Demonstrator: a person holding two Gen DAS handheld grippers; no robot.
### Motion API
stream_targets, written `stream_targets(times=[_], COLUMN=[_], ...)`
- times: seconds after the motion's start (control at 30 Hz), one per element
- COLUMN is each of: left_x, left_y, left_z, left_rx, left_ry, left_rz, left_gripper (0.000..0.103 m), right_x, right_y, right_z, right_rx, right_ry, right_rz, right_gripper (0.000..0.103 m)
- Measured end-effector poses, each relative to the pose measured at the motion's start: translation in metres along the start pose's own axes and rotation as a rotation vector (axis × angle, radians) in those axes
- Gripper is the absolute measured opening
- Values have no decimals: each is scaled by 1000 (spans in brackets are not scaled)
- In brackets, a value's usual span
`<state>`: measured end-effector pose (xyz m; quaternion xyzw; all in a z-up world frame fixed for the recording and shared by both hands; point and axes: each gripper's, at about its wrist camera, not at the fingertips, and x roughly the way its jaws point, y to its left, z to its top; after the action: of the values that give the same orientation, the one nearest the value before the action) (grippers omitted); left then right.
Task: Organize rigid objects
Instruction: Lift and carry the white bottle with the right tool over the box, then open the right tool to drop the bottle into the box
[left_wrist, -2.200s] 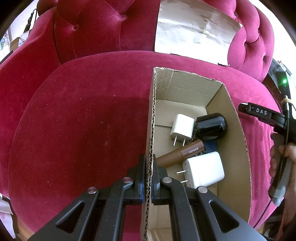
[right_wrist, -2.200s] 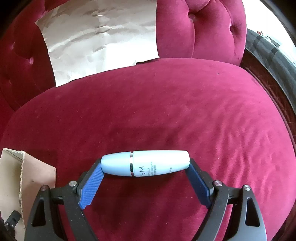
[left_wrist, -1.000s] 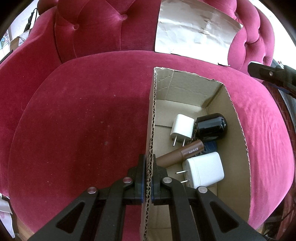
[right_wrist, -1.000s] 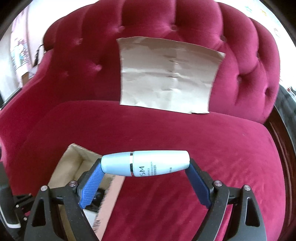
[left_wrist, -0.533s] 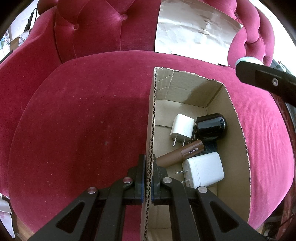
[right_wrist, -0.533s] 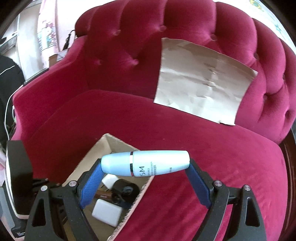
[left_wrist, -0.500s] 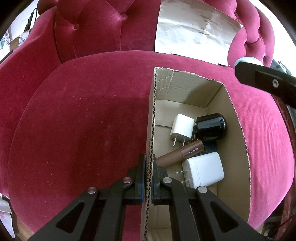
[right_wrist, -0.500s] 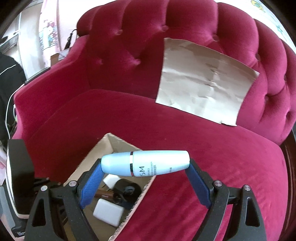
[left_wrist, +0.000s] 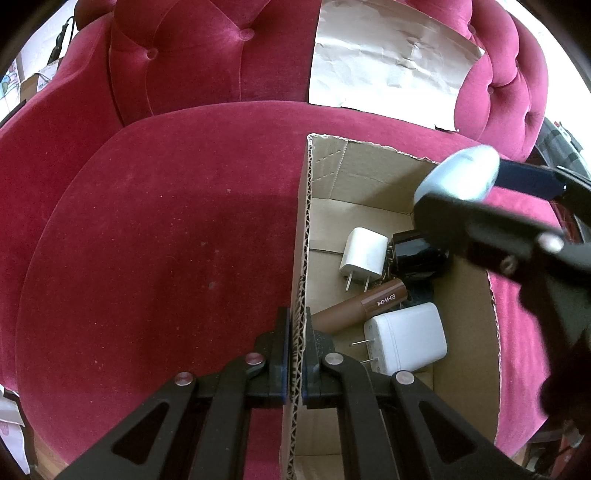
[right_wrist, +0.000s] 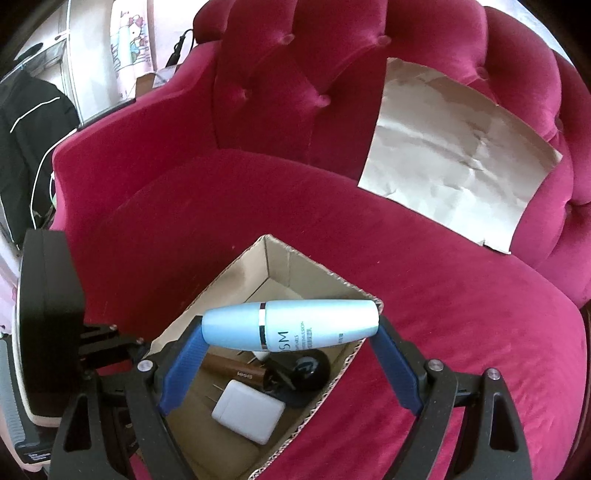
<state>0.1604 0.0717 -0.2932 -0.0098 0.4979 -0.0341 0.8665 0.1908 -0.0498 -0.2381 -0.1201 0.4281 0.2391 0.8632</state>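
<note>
Red velvet sofa (right_wrist: 424, 295) under the cardboard box (left_wrist: 373, 173): your right gripper (right_wrist: 290, 363) grips the blue bottle (right_wrist: 291, 323) endwise, crosswise above the box opening; your left gripper (left_wrist: 293, 354) pinches its wall.

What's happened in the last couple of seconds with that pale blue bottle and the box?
The right gripper carried the blue bottle from over the bare seat leftward, to above the open cardboard box. It kept its hold throughout. The left gripper stayed clamped on the box wall; the chargers and tubes inside did not move.
</note>
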Motion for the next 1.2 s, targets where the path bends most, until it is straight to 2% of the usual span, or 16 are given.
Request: stream_targets(times=[0.27, 0.8, 0.83, 0.9, 1.2], left_x=[0, 0, 0, 0, 0], left_y=[0, 0, 0, 0, 1], left_z=[0, 0, 0, 0, 1], left_rx=[0, 0, 0, 2, 0], left_ry=[0, 0, 0, 0, 1], left_rz=[0, 0, 0, 1, -2], left_gripper=[4, 4, 4, 4, 4], right_x=[10, 10, 9, 10, 10], right_y=[5, 6, 6, 6, 1], right_z=[-5, -3, -3, -2, -2], right_rx=[-13, -13, -16, -14, 2], right_ry=[31, 21, 17, 18, 19], right_rz=[11, 3, -7, -19, -37], right_gripper=[90, 90, 92, 102, 103])
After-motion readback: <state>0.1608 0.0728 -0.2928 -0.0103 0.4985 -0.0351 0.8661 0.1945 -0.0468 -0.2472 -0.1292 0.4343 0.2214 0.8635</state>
